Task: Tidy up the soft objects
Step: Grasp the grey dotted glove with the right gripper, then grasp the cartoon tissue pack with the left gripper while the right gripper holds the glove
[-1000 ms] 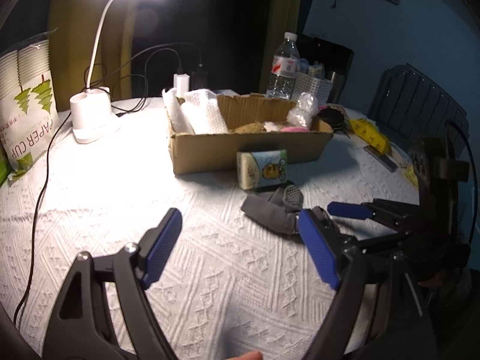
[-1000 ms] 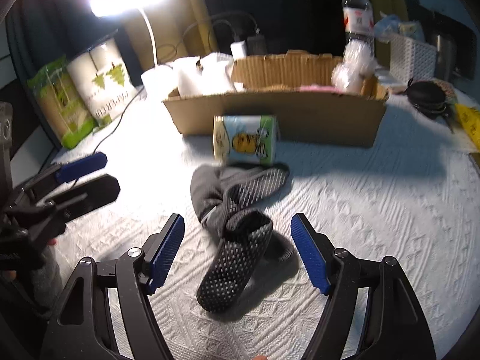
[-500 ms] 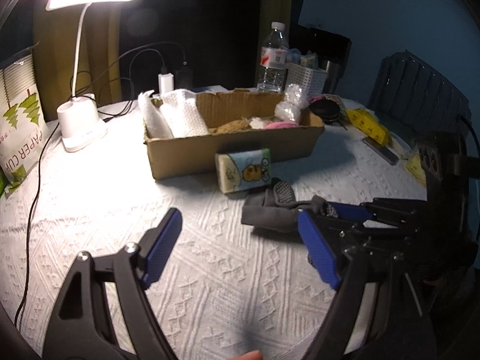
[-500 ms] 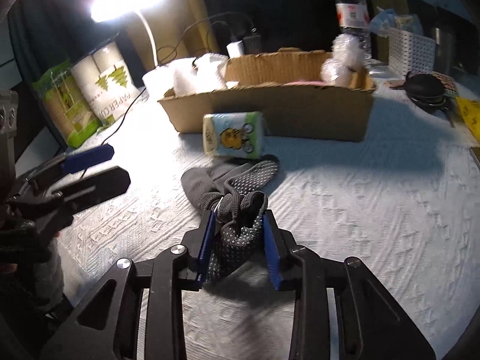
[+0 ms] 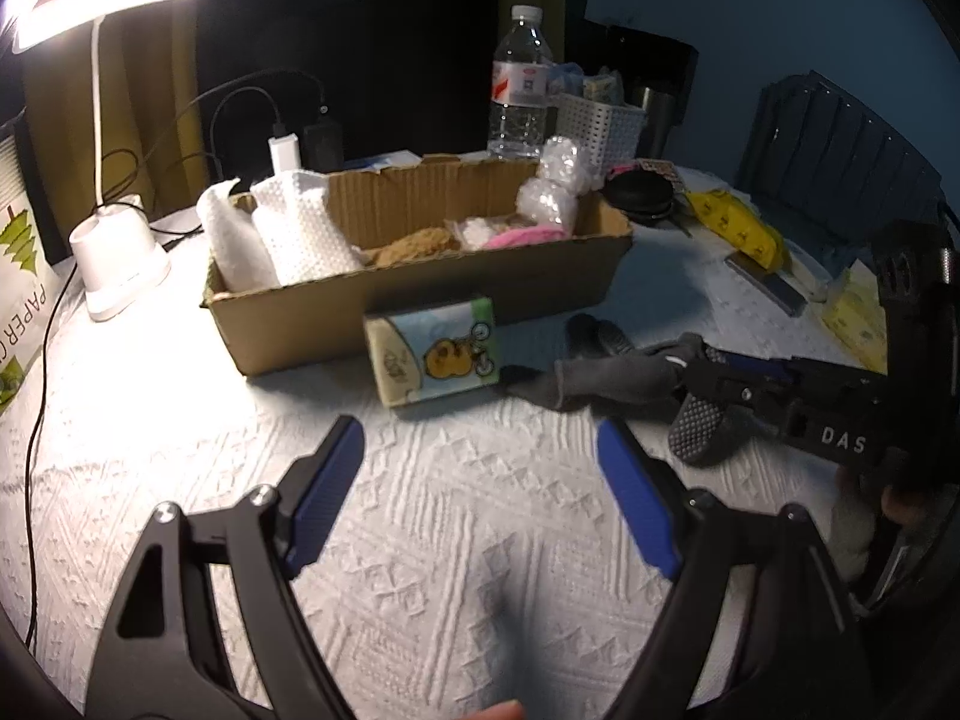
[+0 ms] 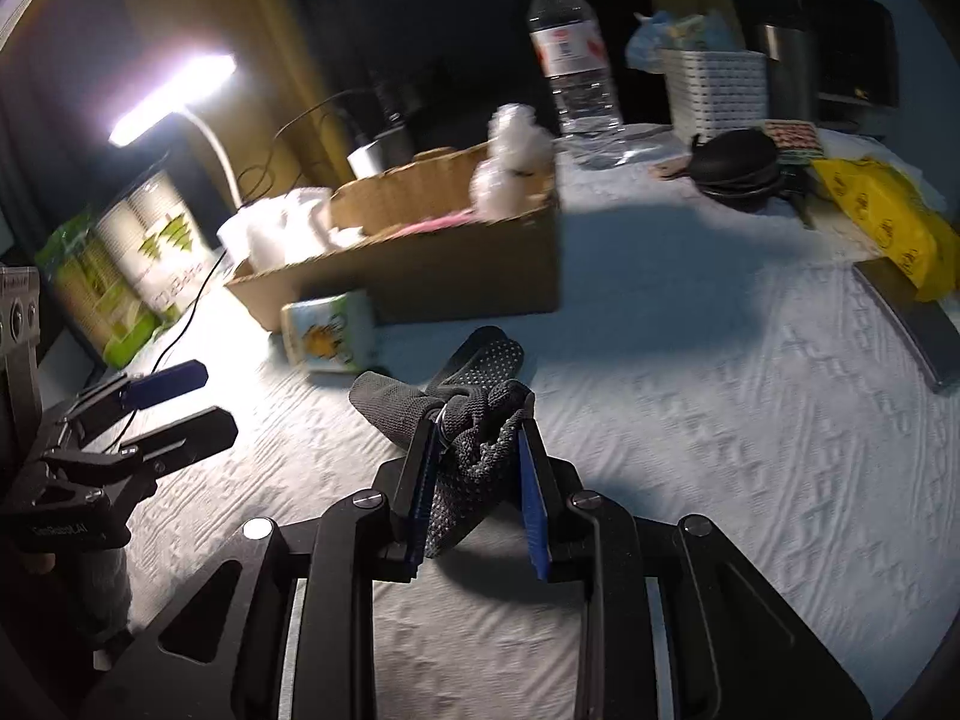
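My right gripper (image 6: 474,450) is shut on a pair of grey dotted socks (image 6: 474,468) and holds them just above the white tablecloth; the socks (image 5: 612,378) also show in the left wrist view, with the right gripper (image 5: 720,375) clamped on them. My left gripper (image 5: 480,480) is open and empty above the cloth, in front of a tissue pack (image 5: 435,357). The cardboard box (image 5: 420,288) behind holds white paper towels (image 5: 300,234), a brown item, a pink item and bubble wrap (image 5: 549,192).
A lit desk lamp (image 5: 117,252) and a paper cup pack (image 6: 144,264) stand at the left. A water bottle (image 6: 570,54), white basket (image 6: 714,87), black case (image 6: 741,165) and yellow bag (image 6: 882,222) sit behind and right of the box.
My right gripper closed on the grey socks and has lifted them off the cloth, turning toward the box. My left gripper stayed open and drifted slightly.
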Demonstrator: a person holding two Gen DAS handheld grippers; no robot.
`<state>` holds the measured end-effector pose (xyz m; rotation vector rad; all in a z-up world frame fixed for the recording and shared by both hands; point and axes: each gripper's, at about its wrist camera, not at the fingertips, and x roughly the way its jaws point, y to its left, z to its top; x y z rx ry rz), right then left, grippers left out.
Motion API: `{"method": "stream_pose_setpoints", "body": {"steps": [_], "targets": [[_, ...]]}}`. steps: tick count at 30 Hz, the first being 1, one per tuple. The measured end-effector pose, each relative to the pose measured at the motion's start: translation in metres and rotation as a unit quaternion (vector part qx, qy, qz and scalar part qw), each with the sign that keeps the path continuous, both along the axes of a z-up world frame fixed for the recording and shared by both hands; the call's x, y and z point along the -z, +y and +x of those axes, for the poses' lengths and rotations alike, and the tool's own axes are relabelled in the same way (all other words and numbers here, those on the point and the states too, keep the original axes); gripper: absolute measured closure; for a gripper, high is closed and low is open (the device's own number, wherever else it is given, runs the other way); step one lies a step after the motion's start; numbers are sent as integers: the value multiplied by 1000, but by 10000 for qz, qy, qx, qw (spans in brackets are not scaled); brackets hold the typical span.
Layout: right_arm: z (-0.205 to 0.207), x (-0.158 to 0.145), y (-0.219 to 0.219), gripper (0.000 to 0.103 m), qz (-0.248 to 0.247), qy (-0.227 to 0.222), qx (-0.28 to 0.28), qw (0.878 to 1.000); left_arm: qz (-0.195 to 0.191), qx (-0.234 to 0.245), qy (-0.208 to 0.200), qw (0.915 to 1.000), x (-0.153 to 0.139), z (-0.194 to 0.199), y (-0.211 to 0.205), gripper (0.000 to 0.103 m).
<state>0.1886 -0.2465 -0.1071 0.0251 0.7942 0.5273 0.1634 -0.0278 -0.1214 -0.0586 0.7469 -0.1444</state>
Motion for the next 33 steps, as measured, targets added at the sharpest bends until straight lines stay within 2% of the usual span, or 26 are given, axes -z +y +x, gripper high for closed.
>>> {"method": "stream_pose_setpoints", "body": {"steps": [10, 20, 22, 24, 26, 33], "targets": [[17, -5, -19, 76, 273, -117, 63, 9995, 35, -276, 168, 9995, 12, 30, -10, 22], [31, 3, -20, 76, 415, 148, 4, 9990, 252, -555, 348, 9975, 26, 60, -15, 22], [35, 5, -20, 73, 399, 248, 46, 9989, 266, -610, 369, 9971, 28, 66, -14, 22], [38, 6, -18, 61, 378, 296, 57, 9988, 230, -606, 352, 9973, 30, 68, -13, 22], [39, 7, -14, 56, 349, 353, -63, 9987, 187, -606, 336, 9974, 31, 70, -12, 22], [40, 12, 1, 52, 158, 478, -380, 9980, 111, -622, 567, 9964, 39, 81, -10, 22]]}}
